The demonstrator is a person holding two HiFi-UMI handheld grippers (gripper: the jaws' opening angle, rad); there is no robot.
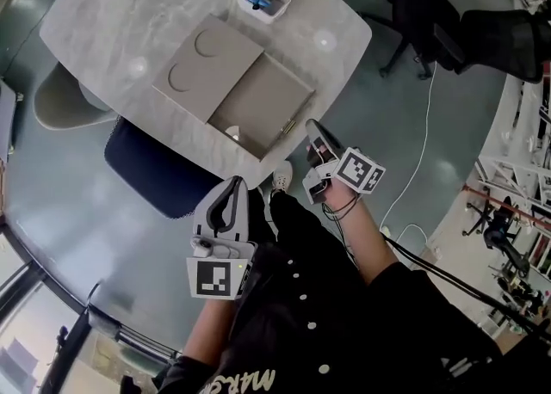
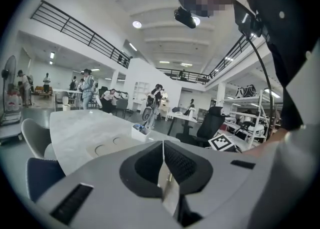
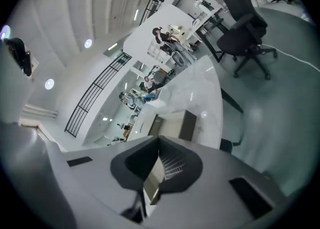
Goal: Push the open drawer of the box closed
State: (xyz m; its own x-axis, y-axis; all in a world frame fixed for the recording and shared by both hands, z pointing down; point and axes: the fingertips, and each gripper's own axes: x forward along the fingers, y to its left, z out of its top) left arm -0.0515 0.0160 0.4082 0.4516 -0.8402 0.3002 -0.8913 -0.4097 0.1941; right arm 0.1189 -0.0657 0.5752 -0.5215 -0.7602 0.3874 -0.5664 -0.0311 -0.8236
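Your table (image 1: 103, 14) has a pale, marble-like top, smooth and glossy enough to throw back the ceiling lights. On it, the box (image 1: 207, 65) looks like smooth, matt beige board. Its drawer (image 1: 263, 100), at 4 o'clock from the box, has the same dull finish. The small tub (image 1: 267, 14) at 12 o'clock of the box looks like glossy white plastic. The left hand-held gripper (image 1: 232, 186) and the right hand-held gripper (image 1: 313, 132) both have matt grey plastic shells. The left one's pads (image 2: 182, 163) are black, ribbed and rubber-like. The chair seat (image 1: 155, 169) at 7 o'clock looks like dark blue cloth. The floor (image 1: 52, 212) is smooth with a soft sheen.
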